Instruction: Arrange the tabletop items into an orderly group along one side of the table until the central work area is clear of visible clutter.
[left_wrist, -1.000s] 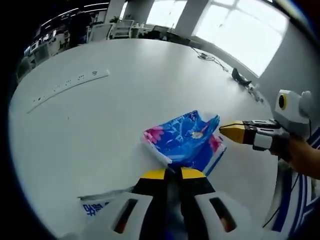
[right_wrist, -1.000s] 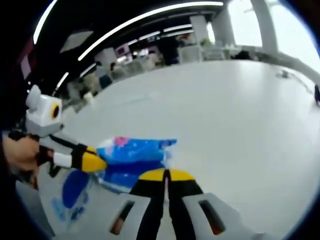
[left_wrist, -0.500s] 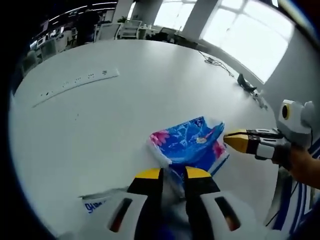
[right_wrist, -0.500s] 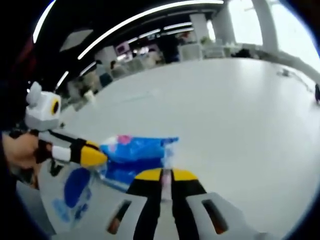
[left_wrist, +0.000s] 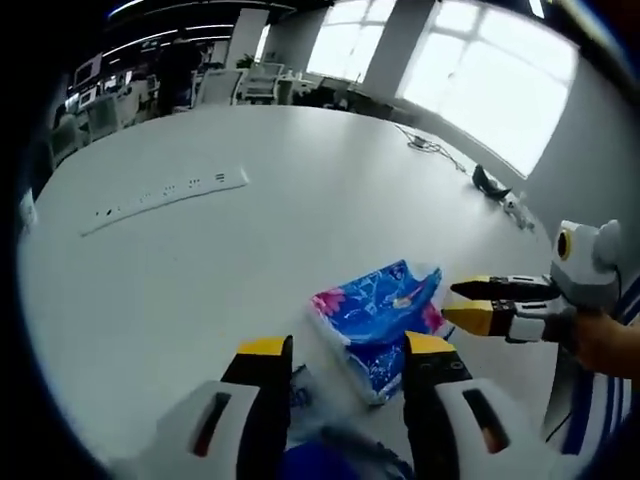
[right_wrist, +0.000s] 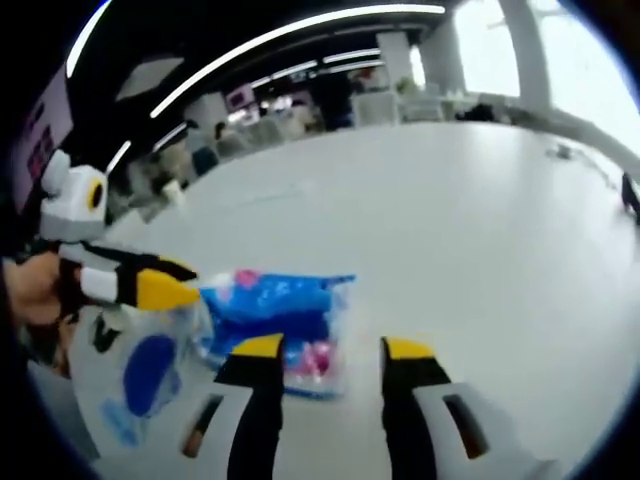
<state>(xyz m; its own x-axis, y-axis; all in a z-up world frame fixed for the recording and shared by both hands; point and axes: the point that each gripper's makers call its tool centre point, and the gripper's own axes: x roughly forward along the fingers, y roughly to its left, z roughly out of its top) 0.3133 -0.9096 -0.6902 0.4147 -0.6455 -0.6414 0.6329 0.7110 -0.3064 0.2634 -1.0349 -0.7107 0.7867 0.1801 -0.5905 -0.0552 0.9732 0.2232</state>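
A blue flowered tissue pack (left_wrist: 375, 312) lies flat on the white table (left_wrist: 200, 270). My left gripper (left_wrist: 345, 350) stands open just short of it, with the pack's near end between the jaws. My right gripper (left_wrist: 452, 303) comes in from the right, open, its yellow tips close beside the pack's right end. In the right gripper view the pack (right_wrist: 275, 308) lies just ahead of the open right gripper (right_wrist: 333, 348), and the left gripper (right_wrist: 185, 282) points at it from the left. A clear plastic bag with blue print (right_wrist: 150, 375) lies under the left gripper.
A long white power strip (left_wrist: 165, 190) lies on the table at the far left. A thin cable (left_wrist: 430, 145) and a small dark object (left_wrist: 487, 182) sit near the far right edge. Chairs and desks stand beyond the table.
Both grippers have opened from shut. The tissue pack now rests free on the table. The left gripper view has drawn back slightly.
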